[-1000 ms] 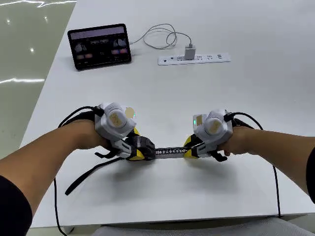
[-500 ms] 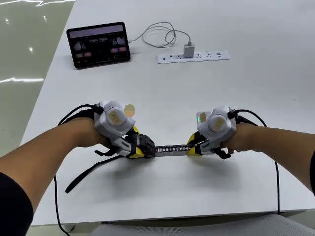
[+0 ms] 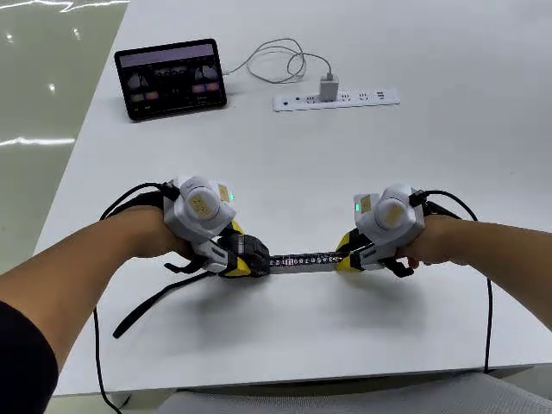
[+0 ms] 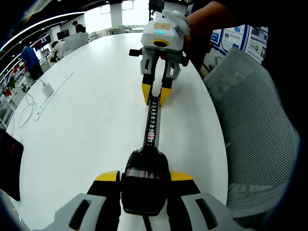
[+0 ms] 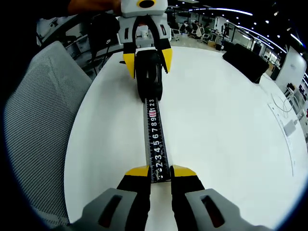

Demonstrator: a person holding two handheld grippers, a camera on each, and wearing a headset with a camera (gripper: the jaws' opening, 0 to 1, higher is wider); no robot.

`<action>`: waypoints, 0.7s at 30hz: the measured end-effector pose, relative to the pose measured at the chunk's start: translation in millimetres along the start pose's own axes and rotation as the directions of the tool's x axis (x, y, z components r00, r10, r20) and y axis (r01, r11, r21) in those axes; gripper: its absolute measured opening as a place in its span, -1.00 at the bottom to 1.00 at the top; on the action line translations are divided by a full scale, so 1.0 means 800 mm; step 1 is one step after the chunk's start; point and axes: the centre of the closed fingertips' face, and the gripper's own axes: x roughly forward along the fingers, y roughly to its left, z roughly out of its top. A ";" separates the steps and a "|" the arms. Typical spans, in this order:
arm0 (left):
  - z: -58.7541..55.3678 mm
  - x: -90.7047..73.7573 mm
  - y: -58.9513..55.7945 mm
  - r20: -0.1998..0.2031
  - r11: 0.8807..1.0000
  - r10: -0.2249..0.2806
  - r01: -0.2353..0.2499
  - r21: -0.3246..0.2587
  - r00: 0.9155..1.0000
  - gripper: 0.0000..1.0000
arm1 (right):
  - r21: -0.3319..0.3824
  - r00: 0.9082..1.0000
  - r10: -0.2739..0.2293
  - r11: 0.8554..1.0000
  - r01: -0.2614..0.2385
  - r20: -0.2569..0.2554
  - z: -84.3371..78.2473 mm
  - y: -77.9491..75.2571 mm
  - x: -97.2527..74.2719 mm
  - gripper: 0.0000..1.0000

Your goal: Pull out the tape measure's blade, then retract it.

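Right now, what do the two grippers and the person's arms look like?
The left gripper and right gripper each have a rounded light-grey body with a pale round disc on top, a small green light, and dark jaws ending in yellow tips. A black cable trails back from each one. A dark sleeve covers the person's upper left arm.

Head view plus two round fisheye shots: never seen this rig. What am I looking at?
No robot here: a person holds a two-jaw tool in each hand. The head view comes from a headset camera looking down at the white table. Each round picture comes from a camera riding on one tool, looking along its jaws. The left tool is shut on the black tape measure case. The right tool pinches the end of its blade, pulled out a short way between them. Further back lie a tablet and a power strip with a charger.
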 end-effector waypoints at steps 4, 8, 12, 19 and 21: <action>0.000 0.000 0.000 0.002 1.000 0.002 -0.002 -0.003 1.000 -0.34 | 0.002 1.000 -0.001 1.000 0.001 -0.002 -0.004 -0.001 -0.002 -0.78; 0.000 0.000 0.000 0.003 1.000 0.003 -0.003 -0.003 1.000 -0.34 | 0.004 1.000 -0.001 1.000 0.001 -0.004 -0.006 -0.001 -0.004 -0.78; 0.000 0.000 0.000 0.003 1.000 0.003 -0.003 -0.004 1.000 -0.34 | 0.007 1.000 -0.003 1.000 0.003 -0.004 -0.009 -0.002 -0.006 -0.78; -0.001 0.001 0.002 0.003 1.000 0.003 -0.003 -0.005 1.000 -0.34 | 0.011 1.000 -0.005 1.000 0.005 -0.005 -0.015 -0.004 -0.010 -0.78; -0.001 0.001 0.002 0.003 1.000 0.004 -0.004 -0.005 1.000 -0.34 | 0.013 1.000 -0.006 1.000 0.006 -0.005 -0.016 -0.005 -0.011 -0.78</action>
